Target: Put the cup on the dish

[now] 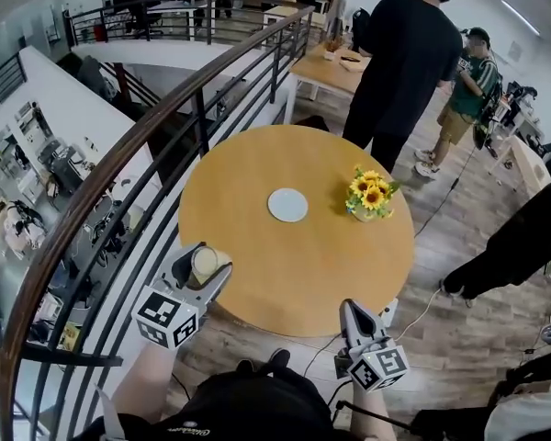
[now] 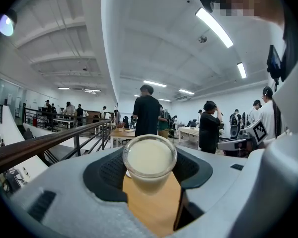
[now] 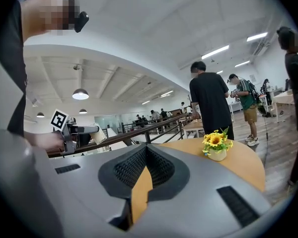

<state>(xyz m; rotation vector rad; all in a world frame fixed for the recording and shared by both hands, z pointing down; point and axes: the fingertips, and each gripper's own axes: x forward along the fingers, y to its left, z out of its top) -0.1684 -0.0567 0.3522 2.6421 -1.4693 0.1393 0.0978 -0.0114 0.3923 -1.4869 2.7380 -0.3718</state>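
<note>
Left gripper view — cup (image 2: 149, 158) clamped in left gripper (image 2: 150, 176), seemingly upright.

Nothing legible anywhere — the faint print on black fabric (image 1: 185, 424) is unreadable.

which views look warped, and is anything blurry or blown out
Head view: the wide lens bends the railing into an arc, though everything stays sharp. Left gripper view: dark round border, the ceiling light is blown out white, and the cup sits very close but is clear. Right gripper view: same round border, and the flowers are crisp.
</note>
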